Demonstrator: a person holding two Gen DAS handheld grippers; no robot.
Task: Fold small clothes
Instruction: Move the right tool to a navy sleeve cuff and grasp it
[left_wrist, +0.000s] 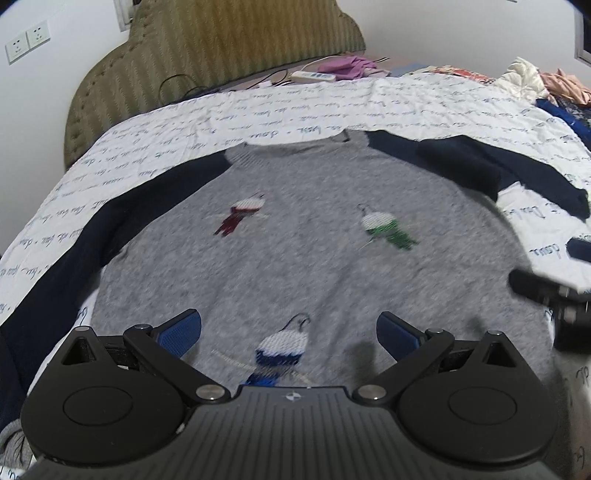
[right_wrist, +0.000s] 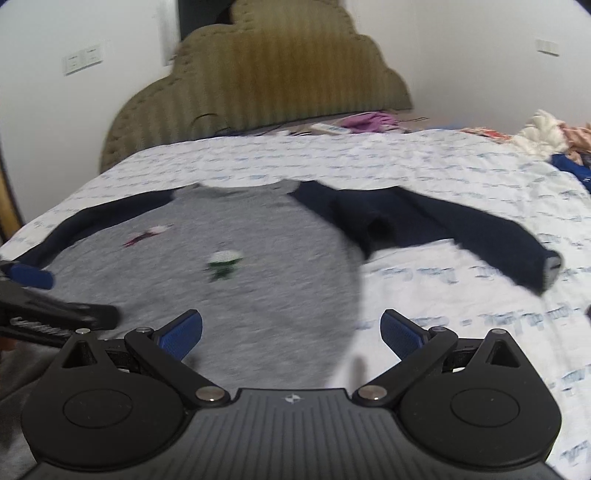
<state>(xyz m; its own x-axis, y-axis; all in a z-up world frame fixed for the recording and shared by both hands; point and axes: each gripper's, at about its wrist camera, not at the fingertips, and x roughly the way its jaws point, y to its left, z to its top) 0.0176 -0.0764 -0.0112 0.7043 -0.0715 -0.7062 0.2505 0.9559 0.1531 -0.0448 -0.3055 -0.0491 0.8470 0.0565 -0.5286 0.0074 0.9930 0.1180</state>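
Observation:
A small grey sweater (left_wrist: 295, 236) (right_wrist: 229, 291) with dark navy sleeves lies flat on the bed, neck toward the headboard. Little knitted figures in red, green and blue mark its front. Its left sleeve (left_wrist: 66, 251) stretches out straight; its right sleeve (right_wrist: 461, 229) lies out to the right with a fold near the shoulder. My left gripper (left_wrist: 288, 334) hovers open over the lower hem, above the blue figure. My right gripper (right_wrist: 291, 334) is open above the sweater's lower right edge. Each gripper shows at the side of the other's view (left_wrist: 546, 291) (right_wrist: 33, 280).
The bed has a white quilt (right_wrist: 424, 170) printed with script and an olive padded headboard (right_wrist: 258, 85). A power strip (left_wrist: 314, 76) and purple cloth (left_wrist: 347, 66) lie near the headboard. A pile of other clothes (left_wrist: 546, 85) sits at the far right.

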